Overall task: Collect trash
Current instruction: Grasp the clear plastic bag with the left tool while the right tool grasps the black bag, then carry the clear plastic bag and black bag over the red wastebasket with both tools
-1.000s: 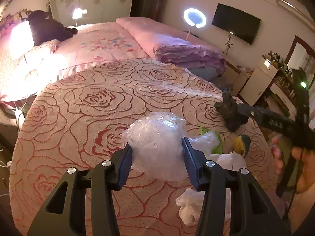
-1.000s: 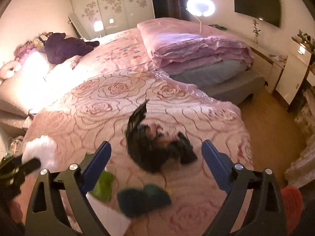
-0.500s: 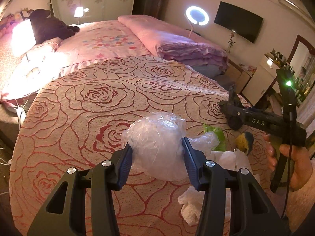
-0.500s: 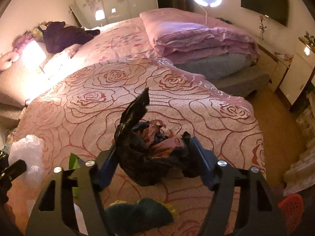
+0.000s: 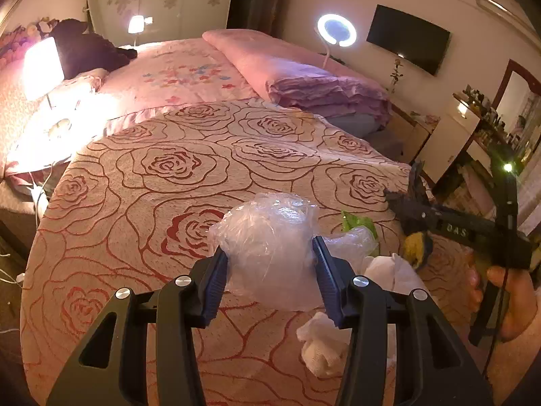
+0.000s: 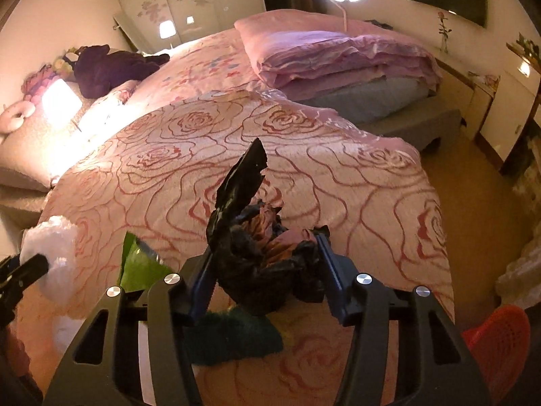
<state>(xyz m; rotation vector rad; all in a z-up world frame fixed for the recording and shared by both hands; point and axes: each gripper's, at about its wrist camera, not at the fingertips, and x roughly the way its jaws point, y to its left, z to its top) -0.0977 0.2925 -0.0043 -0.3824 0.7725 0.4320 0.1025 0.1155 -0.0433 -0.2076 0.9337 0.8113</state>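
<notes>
On the rose-patterned bedspread point(image 5: 175, 176), my left gripper point(image 5: 268, 257) is shut on a crumpled clear plastic bag point(image 5: 267, 230) and holds it just above the cloth. My right gripper point(image 6: 265, 264) has its jaws closing on a crumpled black plastic bag point(image 6: 243, 203); both pads press into the bag's sides. In the left wrist view the right gripper point(image 5: 410, 209) shows at the right edge, held by a hand point(image 5: 517, 297). In the right wrist view the clear bag point(image 6: 50, 247) shows at far left.
Loose trash lies on the spread near both grippers: a green wrapper point(image 5: 358, 223), white tissues point(image 5: 321, 341), a yellow-and-blue piece point(image 5: 417, 247) and a dark green piece point(image 6: 236, 335). A red mesh basket point(image 6: 497, 341) stands on the floor at right. A folded pink quilt point(image 6: 338, 57) lies beyond.
The right jaws have come in from wide open onto the black bag, and the gripper has dropped slightly. The left gripper keeps the clear bag and stays put.
</notes>
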